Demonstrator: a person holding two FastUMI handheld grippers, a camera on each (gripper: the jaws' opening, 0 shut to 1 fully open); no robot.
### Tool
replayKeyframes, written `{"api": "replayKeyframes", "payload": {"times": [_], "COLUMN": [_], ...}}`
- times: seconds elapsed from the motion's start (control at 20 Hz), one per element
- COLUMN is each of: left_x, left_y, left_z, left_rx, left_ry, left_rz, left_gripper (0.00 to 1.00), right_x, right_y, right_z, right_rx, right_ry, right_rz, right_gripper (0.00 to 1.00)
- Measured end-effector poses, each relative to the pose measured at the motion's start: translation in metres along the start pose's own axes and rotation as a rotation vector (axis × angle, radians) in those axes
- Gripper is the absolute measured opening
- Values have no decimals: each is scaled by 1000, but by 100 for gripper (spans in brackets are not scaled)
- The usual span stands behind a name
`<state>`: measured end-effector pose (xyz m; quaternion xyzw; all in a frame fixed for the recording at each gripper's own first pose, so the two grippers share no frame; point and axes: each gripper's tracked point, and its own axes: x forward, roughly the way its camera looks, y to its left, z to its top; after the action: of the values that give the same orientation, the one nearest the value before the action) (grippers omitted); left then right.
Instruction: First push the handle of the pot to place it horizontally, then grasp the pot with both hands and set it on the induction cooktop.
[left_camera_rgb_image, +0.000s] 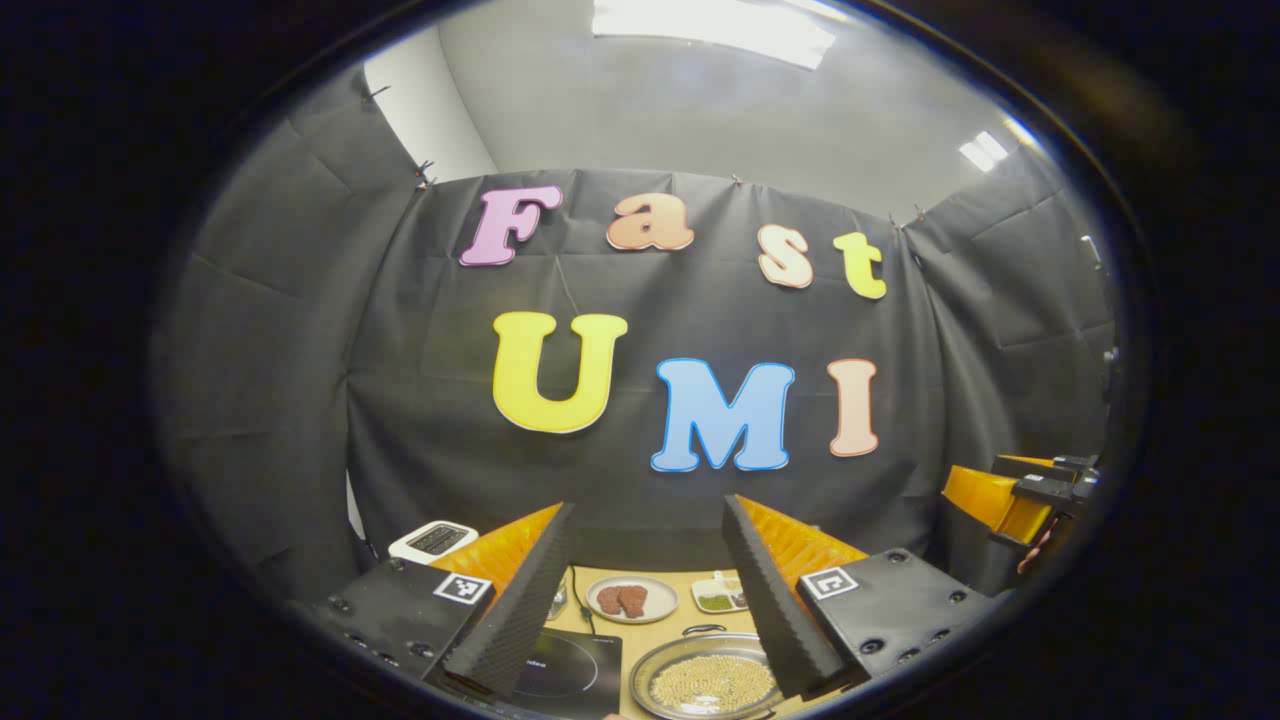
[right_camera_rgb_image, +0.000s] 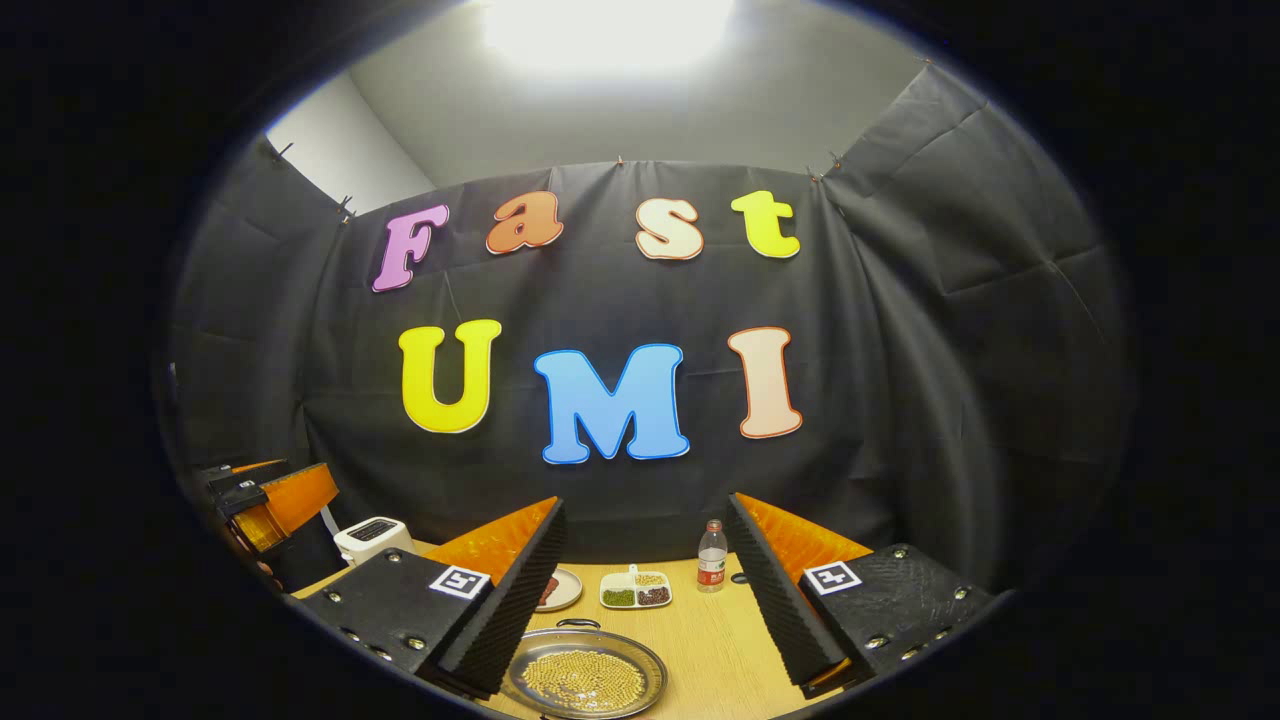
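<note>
Left gripper view: left gripper (left_camera_rgb_image: 648, 590) is held open above the worktop (left_camera_rgb_image: 670, 640); pot (left_camera_rgb_image: 708, 682) is seen beside the cooktop (left_camera_rgb_image: 565, 672). Right gripper (right_camera_rgb_image: 648, 590) is likewise open above the pot (right_camera_rgb_image: 586, 680).

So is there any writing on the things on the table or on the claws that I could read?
No text can be read here.
Bottle label: too small to read.
Induction cooktop print: too blurred to read.
Square tags on the left claw and right claw: black-and-white patterns, no words.
</note>
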<state>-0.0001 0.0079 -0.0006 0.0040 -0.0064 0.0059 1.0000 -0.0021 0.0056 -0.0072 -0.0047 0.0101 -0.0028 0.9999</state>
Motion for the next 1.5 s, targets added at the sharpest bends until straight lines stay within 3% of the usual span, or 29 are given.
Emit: {"api": "replayKeyframes", "payload": {"times": [0.2,0.55,0.6,0.65,0.85,0.95,1.0,1.05,1.15,1.2,1.3,1.35,1.5], "left_x": [1,-1,-1,-3,-5,-6,-8,-8,-11,-12,-15,-17,-19], "left_y": [4,10,11,12,15,18,19,21,25,27,31,34,43], "left_z": [-3,-18,-18,-20,-27,-30,-31,-33,-37,-39,-45,-47,-58], "left_rx": [0,9,10,11,11,11,11,12,16,15,12,10,11], "left_ry": [9,44,47,49,65,74,78,82,93,99,112,119,141], "left_rz": [4,11,12,13,13,17,18,20,27,30,39,43,61], "left_gripper": [100,93,97,93,93,97,93,93,93,97,97,97,100], "right_x": [-1,-1,0,-2,-4,-7,-7,-8,-12,-14,-16,-19,-27], "right_y": [3,11,11,12,22,29,31,32,35,37,40,43,53], "right_z": [-4,-30,-34,-39,-62,-76,-84,-93,-113,-122,-140,-150,-177], "right_rx": [-4,3,3,2,5,7,5,4,-8,-10,-23,-26,-19], "right_ry": [11,91,104,117,196,253,282,314,381,411,470,499,598], "right_rz": [9,31,34,37,68,91,90,91,90,99,99,107,143], "right_gripper": [99,99,99,99,96,88,83,71,61,47,33,28,28]}}
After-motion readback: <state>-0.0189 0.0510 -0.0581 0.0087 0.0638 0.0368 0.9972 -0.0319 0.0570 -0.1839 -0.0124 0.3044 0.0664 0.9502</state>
